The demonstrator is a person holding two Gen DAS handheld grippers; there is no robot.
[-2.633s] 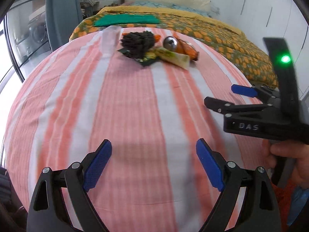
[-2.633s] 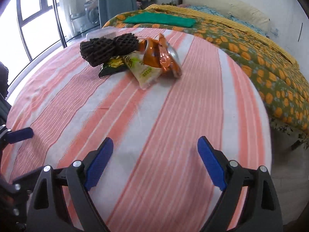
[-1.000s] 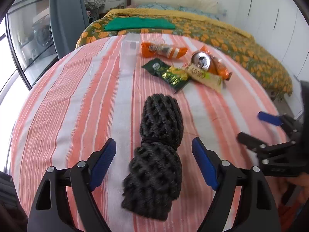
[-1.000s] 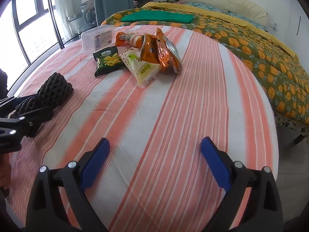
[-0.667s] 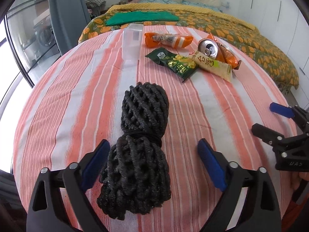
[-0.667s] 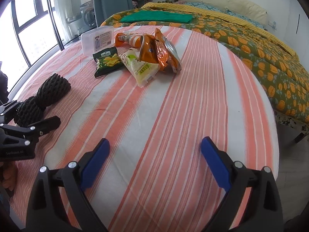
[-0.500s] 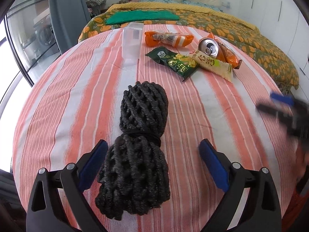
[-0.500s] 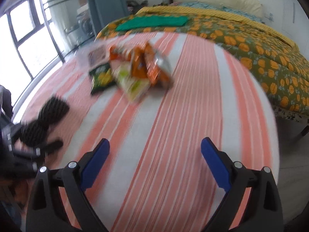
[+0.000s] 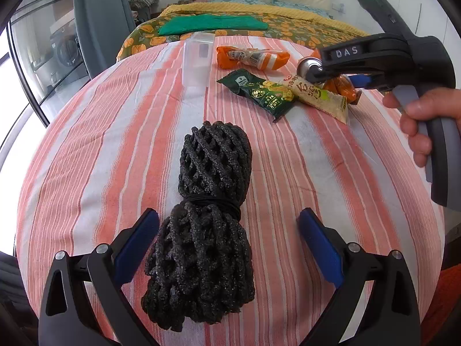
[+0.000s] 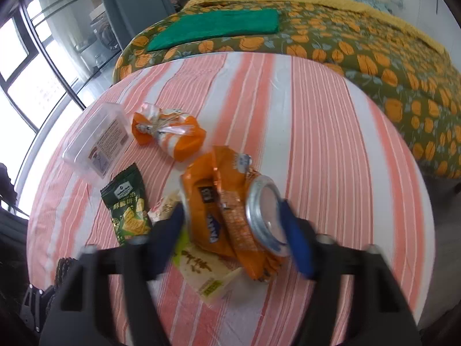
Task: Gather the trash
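— Left side?
— The left gripper (image 9: 227,248) is spread wide over the black net bundle (image 9: 207,225), which lies on the striped cloth (image 9: 115,144).
— Right?
— The right gripper (image 10: 233,233) is closing around the crushed can (image 10: 265,213) and orange wrapper (image 10: 213,201) among the wrappers; its blurred pads seem not yet pressing.

Striped tablecloth (image 9: 86,150), free room and obstacles. The left side of the cloth and the broad right-hand stripes lie bare, open to a pass. A black foam net bundle (image 9: 206,219) fills the lane between the wide-open left gripper (image 9: 229,248) pads, close beside the left pad. At the far edge a clear plastic box (image 9: 197,54), an orange wrapper (image 9: 252,57), a green snack packet (image 9: 259,92) and a pale packet (image 9: 318,96) crowd together. The right gripper (image 10: 233,236), jaws closing around a crushed orange can (image 10: 230,210), blocks the cluster's right end.
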